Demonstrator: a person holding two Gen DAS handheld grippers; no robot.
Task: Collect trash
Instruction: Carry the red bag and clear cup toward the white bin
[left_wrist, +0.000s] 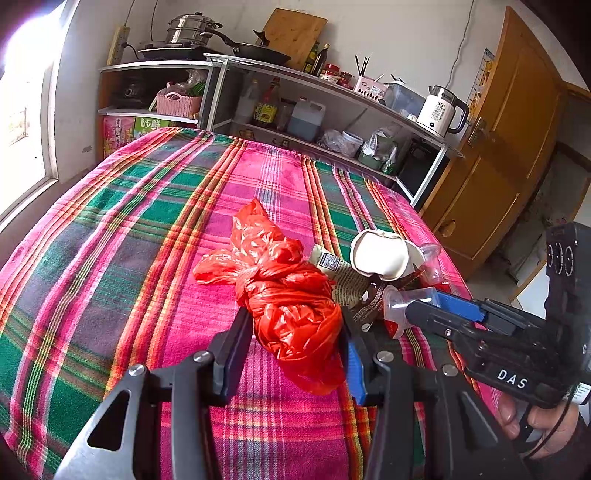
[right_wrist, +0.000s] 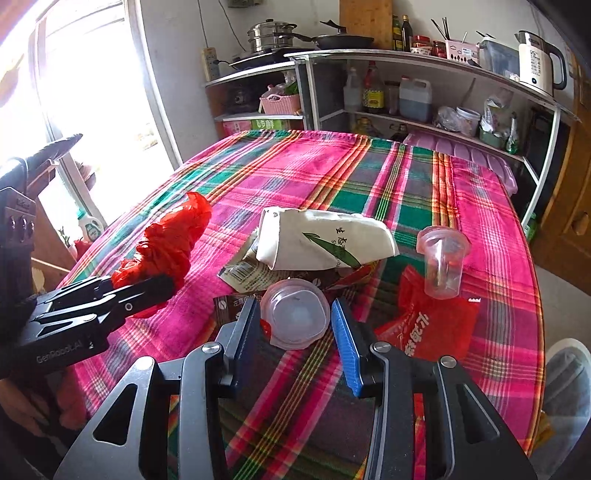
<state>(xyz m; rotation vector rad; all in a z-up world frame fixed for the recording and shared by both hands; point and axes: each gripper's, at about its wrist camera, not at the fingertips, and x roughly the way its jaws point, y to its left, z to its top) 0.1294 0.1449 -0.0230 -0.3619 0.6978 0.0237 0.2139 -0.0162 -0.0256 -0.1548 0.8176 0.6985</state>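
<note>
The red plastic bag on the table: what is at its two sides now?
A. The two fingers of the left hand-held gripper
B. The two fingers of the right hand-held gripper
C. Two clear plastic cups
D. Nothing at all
A: in the left wrist view the red plastic bag lies between the fingers of the left hand-held gripper.
</note>
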